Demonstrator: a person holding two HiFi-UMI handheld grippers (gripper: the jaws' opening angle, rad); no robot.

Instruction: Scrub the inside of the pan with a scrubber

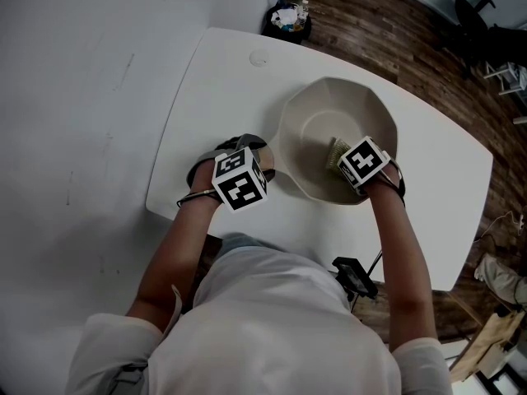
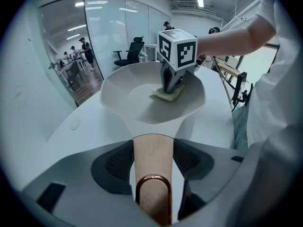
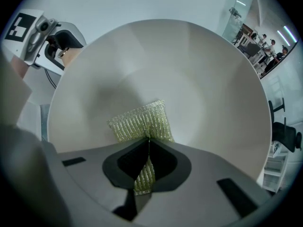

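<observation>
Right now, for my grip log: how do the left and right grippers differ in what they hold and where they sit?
The left gripper clamps the wooden handle, outside the pan; the right gripper pinches the yellow-green scrubber, inside the pan. Both are shut.
</observation>
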